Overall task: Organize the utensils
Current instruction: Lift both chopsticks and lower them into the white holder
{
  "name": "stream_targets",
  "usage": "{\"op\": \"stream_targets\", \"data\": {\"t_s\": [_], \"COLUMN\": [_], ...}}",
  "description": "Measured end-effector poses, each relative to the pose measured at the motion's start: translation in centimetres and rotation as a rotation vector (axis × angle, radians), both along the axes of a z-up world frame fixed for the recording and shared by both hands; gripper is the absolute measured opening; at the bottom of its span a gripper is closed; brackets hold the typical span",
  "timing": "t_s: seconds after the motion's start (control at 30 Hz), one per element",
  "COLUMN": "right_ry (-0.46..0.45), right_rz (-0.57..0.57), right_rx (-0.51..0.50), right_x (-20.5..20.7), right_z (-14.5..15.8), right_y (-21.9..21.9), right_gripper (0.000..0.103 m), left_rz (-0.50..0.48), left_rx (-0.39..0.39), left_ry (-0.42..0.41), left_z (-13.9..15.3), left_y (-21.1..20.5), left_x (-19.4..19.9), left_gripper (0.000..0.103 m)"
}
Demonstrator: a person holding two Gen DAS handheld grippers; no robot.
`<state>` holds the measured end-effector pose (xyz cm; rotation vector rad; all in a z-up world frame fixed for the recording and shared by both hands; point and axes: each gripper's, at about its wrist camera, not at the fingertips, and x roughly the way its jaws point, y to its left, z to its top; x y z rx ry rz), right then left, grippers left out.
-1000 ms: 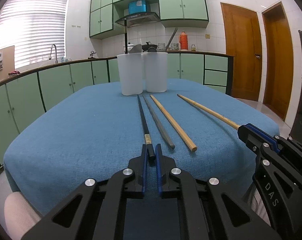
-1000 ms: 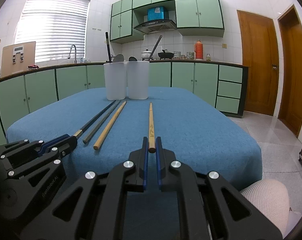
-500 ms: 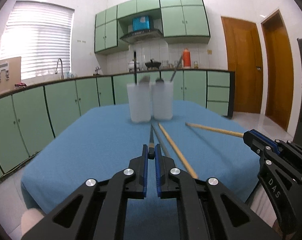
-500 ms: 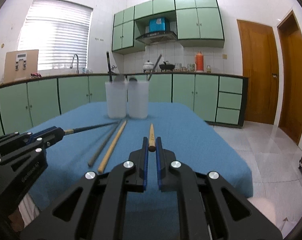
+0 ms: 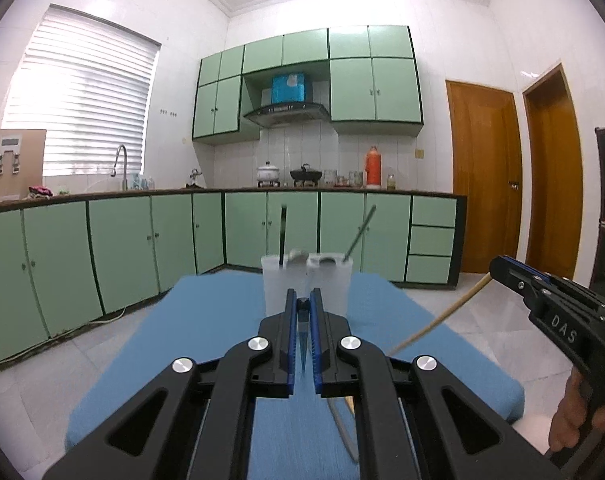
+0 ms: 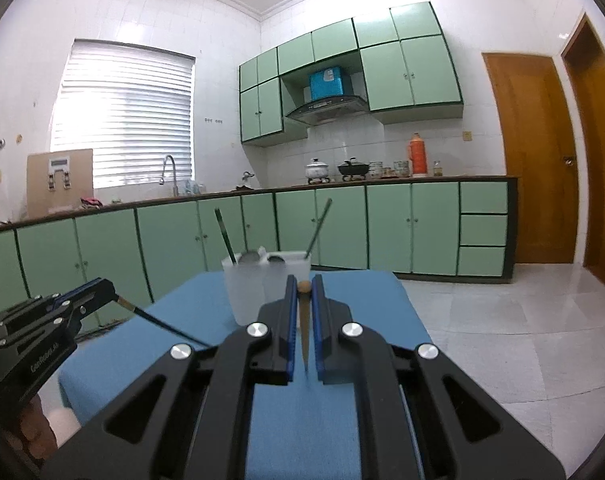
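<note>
Left gripper (image 5: 303, 306) (clamped on black chopstick (image 5: 303, 344)) and right gripper (image 6: 303, 286), clamping wooden chopstick (image 6: 304, 340), we find raised off table (image 5: 206, 320).

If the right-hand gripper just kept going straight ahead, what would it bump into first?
Probably the two translucent cups standing on the blue table, straight beyond the right gripper, which holds a wooden chopstick. Depth is unclear.

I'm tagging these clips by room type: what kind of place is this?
A home kitchen, most likely: pale green wall cabinets over a steel range hood, a curved sink faucet, and cooking pots on the counter.
</note>
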<state>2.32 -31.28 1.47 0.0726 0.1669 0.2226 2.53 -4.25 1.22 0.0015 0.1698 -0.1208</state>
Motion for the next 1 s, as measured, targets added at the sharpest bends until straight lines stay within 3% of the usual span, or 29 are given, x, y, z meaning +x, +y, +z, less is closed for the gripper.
{"op": "stream_targets", "data": {"t_s": [0.2, 0.6, 1.0], "right_ry": [0.023, 0.098, 0.019], "right_rz": [0.057, 0.178, 0.196], "right_rx": [-0.026, -0.013, -0.005], "right_x": [2.6, 7.1, 10.2], "right_z": [3.7, 7.6, 13.8], "right_y": [0.1, 0.9, 1.2], "right_gripper": [0.006, 0.006, 0.006], "left_rz": [-0.047, -0.063, -0.038], "left_rx": [-0.039, -0.069, -0.073], "left_ry": [0.025, 0.024, -0.064], "left_z": [3.2, 6.7, 11.7], "left_y": [1.3, 3.6, 5.4], "left_x": [1.9, 4.8, 7.9], "left_gripper": [0.006, 0.006, 0.006]}}
